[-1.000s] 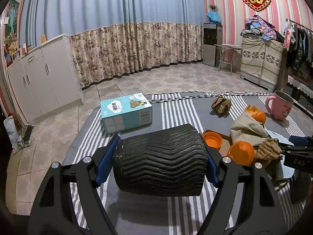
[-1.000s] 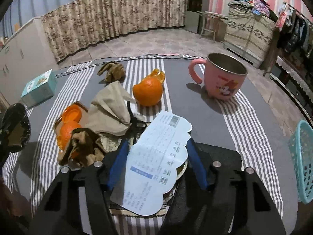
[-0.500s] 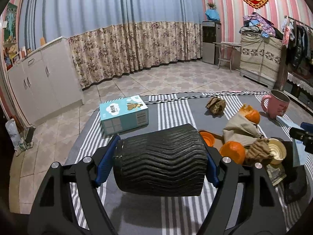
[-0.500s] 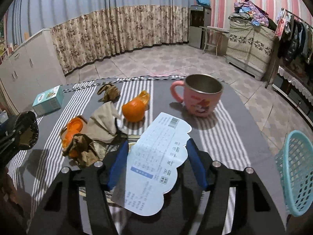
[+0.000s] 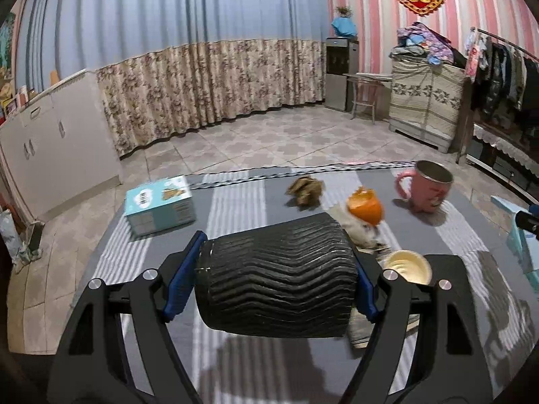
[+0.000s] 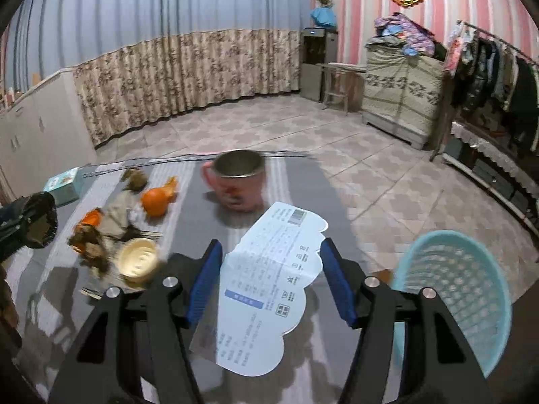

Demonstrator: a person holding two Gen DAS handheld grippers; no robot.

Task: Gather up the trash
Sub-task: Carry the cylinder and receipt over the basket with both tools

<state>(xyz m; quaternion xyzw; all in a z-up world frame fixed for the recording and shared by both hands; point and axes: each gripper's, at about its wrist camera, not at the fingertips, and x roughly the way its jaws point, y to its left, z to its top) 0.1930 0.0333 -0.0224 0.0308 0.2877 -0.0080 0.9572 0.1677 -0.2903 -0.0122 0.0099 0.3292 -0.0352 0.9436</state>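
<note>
My left gripper is shut on a black ribbed cup, held sideways above the striped table. My right gripper is shut on a pale blue paper card, held over the table's right edge beside a light blue basket. A trash pile lies mid-table: orange peel, a crumpled beige napkin, brown wrappers and a cream lid. The peel and the lid also show in the left wrist view.
A pink mug stands at the table's far side, also in the left wrist view. A teal tissue box sits at the far left. A brown crumpled wrapper lies behind the pile. Tiled floor surrounds the table.
My right gripper has lifted and swung right with the card, bringing the blue basket into view. My left gripper with the black cup has risen and moved right over the pile.
</note>
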